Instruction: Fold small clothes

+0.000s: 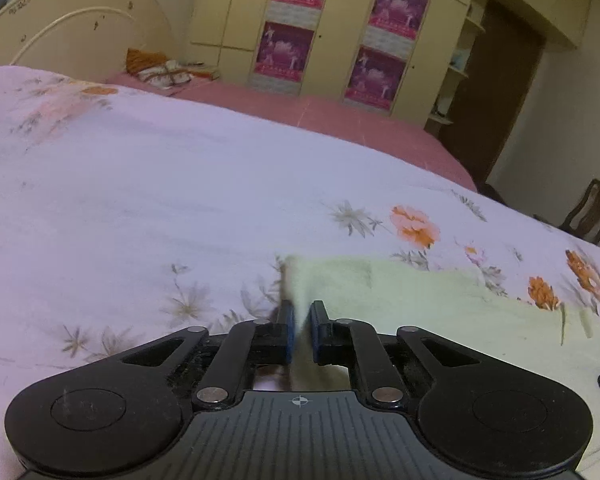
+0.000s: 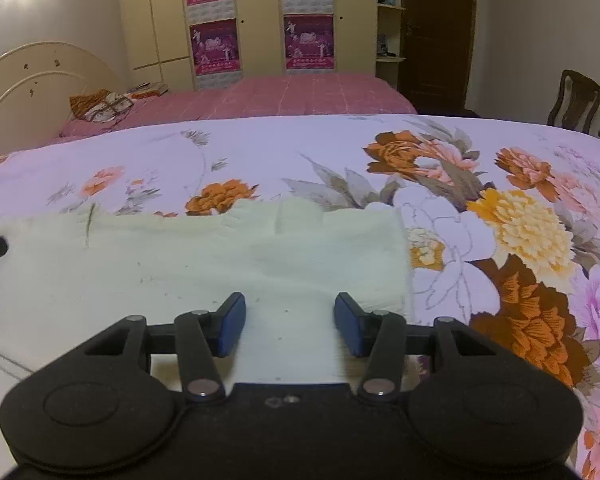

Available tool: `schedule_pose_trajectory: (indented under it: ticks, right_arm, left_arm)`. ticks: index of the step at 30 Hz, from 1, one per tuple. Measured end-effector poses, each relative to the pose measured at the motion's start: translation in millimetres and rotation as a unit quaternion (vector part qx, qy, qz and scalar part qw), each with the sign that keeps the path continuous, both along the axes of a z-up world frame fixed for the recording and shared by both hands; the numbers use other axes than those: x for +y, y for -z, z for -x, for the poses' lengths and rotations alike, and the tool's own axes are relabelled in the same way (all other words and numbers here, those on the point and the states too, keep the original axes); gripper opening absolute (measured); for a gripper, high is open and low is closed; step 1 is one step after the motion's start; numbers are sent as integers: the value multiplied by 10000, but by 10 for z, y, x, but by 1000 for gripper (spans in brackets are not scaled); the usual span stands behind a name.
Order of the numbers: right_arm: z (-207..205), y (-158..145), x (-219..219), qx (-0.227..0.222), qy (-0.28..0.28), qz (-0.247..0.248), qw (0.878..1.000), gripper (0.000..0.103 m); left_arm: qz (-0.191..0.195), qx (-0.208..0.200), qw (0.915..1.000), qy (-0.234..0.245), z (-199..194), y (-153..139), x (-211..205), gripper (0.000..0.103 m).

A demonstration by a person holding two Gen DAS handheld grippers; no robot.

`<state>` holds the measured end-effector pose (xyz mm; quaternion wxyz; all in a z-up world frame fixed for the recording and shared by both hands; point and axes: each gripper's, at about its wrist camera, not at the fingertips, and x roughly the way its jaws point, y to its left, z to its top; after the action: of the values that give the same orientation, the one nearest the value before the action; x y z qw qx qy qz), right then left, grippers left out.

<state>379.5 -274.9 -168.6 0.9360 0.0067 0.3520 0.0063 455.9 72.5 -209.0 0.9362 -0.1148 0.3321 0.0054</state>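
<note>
The posters [image 2: 309, 41] on the wardrobe [image 2: 160, 16] are showing lines of print, but it is staying too blurred to read.

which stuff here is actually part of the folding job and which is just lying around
Part of the job:
- pale yellow garment, spread on the floral bedspread
- left gripper, shut on the garment's edge
- right gripper, open over the garment

Lying about:
- patterned bundle on the pink bed
- wooden chair
- posters on the wardrobe
</note>
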Motion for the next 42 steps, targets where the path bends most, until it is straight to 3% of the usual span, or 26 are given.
schedule_pose_trajectory:
  ticks: [2,5,8,11,13,15,18,22,26,29,32,34,38,42]
  right_arm:
    - [3,10,-2,-36,-10,35,10000,48]
    - [20,-110,33,55,7,6,10000,48]
    - [169,-243,126,-93,-216,-68,9997,49]
    - [279,-237,256,-51,-433,-129,9990,49]
    - [283,-136,312,169,-477,-42,9987,49]
    - [323,-69,285,180,-479,-17,9987,49]
    - [383,-65,180,184,-392,237,9988,49]
    - [502,-199,28,229,-3,103,9997,49]
    - [780,-296,198,193,-385,-488,9979,50]
    - [977,-211,502,358,-870,-364,9949,50]
    - [1101,-70,627,573,-1127,23,9920,49]
    - [1196,-2,485,454,-1056,251,9931,49]
    - [1333,-41,74,465,-712,252,9961,49]
    - [1409,-82,-98,539,-595,177,9966,49]
  left_arm:
    - [-224,-1,9997,70,38,-90,-48,10]
    - [-226,-343,9991,57,238,-351,-77,10]
    - [-284,-488,9971,504,481,-515,-233,10]
    - [-305,-242,9952,895,621,-428,-491,10]
    - [-490,131,9950,859,644,-235,-568,10]
    - [-544,-22,9952,814,734,-118,-526,10]
    - [-558,117,9962,662,788,-205,-496,10]
    - [-360,154,9965,735,1071,-362,-524,10]
    - [-187,297,9934,1091,1320,-331,-782,10]
    - [-237,503,9909,1229,1469,-158,-886,10]
    - [-297,245,9922,1183,1652,-58,-752,10]
    - [-292,246,9929,1128,1743,-64,-642,10]
    - [-472,311,9940,934,1908,-82,-484,10]
    - [-614,452,9944,731,2009,-206,-594,10]
